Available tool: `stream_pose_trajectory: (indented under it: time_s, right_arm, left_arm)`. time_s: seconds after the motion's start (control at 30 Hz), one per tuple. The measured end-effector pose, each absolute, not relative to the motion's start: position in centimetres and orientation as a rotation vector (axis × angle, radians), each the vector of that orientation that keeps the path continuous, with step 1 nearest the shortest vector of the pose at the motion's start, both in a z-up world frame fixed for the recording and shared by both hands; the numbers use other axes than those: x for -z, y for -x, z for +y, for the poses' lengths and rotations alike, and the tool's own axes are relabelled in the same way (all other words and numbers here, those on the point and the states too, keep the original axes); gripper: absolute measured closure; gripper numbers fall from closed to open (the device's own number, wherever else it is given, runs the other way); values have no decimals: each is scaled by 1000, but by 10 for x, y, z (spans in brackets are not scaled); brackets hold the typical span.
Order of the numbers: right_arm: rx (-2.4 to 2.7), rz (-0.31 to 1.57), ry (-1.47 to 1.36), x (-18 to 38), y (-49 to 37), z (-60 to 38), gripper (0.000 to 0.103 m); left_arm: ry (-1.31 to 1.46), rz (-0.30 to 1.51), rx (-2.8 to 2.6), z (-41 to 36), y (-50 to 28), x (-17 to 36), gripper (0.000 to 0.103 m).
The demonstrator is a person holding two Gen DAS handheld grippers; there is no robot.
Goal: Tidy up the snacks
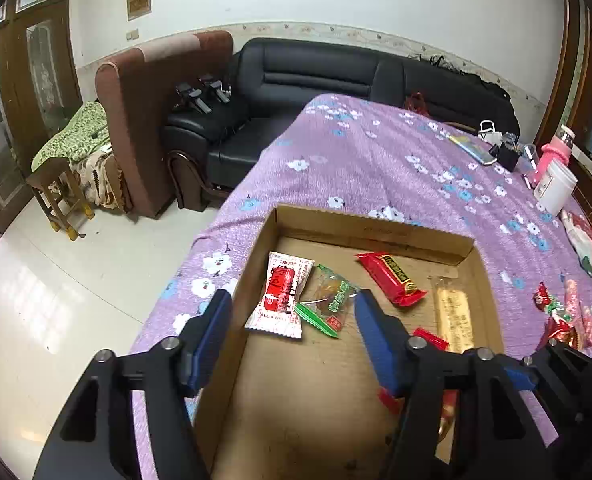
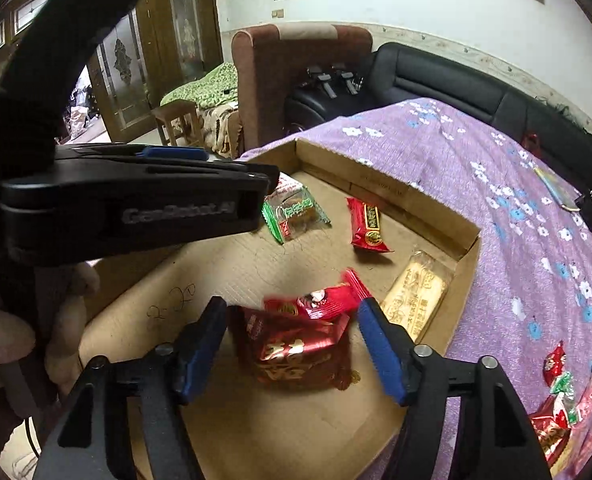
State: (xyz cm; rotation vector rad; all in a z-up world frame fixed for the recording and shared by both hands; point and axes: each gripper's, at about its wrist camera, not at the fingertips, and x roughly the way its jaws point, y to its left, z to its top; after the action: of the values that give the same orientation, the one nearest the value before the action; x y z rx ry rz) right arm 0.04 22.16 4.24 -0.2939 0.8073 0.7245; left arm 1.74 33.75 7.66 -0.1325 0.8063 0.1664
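A: Shallow cardboard tray on the purple floral bench. Inside: white-and-red wrapper, green snack pack touching it, red bar, pale wafer pack lengthwise along the right wall.

B: Also a big dark-red pack with a small red candy on top. More sweets loose on the cloth, right of the tray.

A: Left hand-held gripper spread wide, holding nothing.

B: Right hand-held gripper open too, straddling the dark-red pack.
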Motion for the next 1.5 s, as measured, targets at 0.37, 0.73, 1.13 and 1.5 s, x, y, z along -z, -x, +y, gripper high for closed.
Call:
stream_pose_trajectory:
  time_s: [0.37, 0.73, 1.13, 1.5]
  right_arm:
    - [-654, 694, 220, -80, 41, 159, 26]
    - [-475, 602, 76, -102, 103, 44, 19]
    - [-326, 556, -27, -104, 137, -46, 16]
    - [-281, 553, -81, -100, 145, -79, 16]
  left_arm:
    - [70, 662, -207, 298, 58, -134, 23]
    - [7, 599, -215, 202, 124, -163, 9]
    - [-132, 568, -114, 101, 157, -168, 8]
    - [-183, 573, -56, 69, 164, -165, 8]
